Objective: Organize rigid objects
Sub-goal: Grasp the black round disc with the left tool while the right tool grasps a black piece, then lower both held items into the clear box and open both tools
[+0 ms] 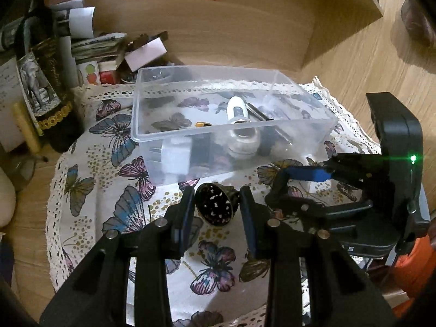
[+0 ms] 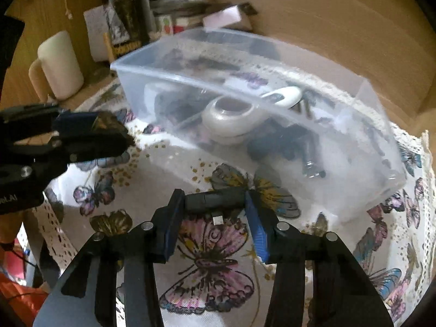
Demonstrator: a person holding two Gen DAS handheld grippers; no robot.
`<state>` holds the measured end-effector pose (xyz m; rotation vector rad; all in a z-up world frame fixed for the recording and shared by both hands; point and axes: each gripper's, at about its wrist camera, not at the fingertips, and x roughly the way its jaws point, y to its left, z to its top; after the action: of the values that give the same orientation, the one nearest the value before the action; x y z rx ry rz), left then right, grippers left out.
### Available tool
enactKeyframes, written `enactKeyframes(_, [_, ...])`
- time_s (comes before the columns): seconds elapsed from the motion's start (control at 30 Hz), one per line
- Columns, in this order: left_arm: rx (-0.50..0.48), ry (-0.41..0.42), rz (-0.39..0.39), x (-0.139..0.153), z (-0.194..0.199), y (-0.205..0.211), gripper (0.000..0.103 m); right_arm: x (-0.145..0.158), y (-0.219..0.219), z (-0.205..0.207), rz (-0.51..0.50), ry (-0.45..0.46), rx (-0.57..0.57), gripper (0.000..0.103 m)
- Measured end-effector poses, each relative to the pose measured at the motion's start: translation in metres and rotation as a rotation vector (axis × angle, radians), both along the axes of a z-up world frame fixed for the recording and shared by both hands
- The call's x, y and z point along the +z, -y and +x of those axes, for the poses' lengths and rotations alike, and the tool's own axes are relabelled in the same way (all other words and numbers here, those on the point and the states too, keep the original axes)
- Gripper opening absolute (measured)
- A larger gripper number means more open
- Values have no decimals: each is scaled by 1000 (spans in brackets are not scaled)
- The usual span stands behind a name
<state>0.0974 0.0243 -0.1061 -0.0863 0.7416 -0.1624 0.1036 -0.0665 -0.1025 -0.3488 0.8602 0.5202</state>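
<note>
Left wrist view: my left tongs (image 1: 216, 207) sit low over the butterfly-print cloth (image 1: 114, 179) on the table (image 1: 354, 54), with a dark speckled round piece (image 1: 215, 204) between the two pads. The pads flank it closely on both sides; I cannot tell whether they are pressing it. Its flat speckled face is turned toward the camera. Directly beyond stands the clear plastic bin (image 1: 163, 136), near wall just past the round piece, holding a white oval device (image 1: 236, 108), a pale ring-shaped item (image 1: 244, 139) and several dark parts. To the right, the right tongs (image 1: 308, 174) reach in across the cloth in front of the bin. Clutter at back left: a dark bottle with an elephant label (image 1: 41, 87) and stacked papers. Right wrist view: my right tongs (image 2: 214, 204) are closed on a black adapter (image 2: 215, 200), long axis crosswise, spanning pad to pad, with a small metal plug (image 2: 218, 220) pointing down toward the cloth. The bin lies just ahead, angled. The left tongs (image 2: 109, 130) enter from the left edge; a cream mug (image 2: 58, 65) stands behind them.
</note>
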Motion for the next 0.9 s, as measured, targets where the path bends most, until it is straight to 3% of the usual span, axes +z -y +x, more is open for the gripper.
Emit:
enactKeyframes(0.4, [29, 110, -5, 37, -7, -3, 33, 66, 33, -25, 109, 187, -66, 42])
enactKeyframes(0.67, [63, 171, -13, 65, 10, -8, 33, 112, 50, -6, 200, 305, -148, 42])
enactKeyframes(0.9, [62, 163, -2, 67, 37, 0, 33, 110, 50, 25, 206, 298, -181, 42])
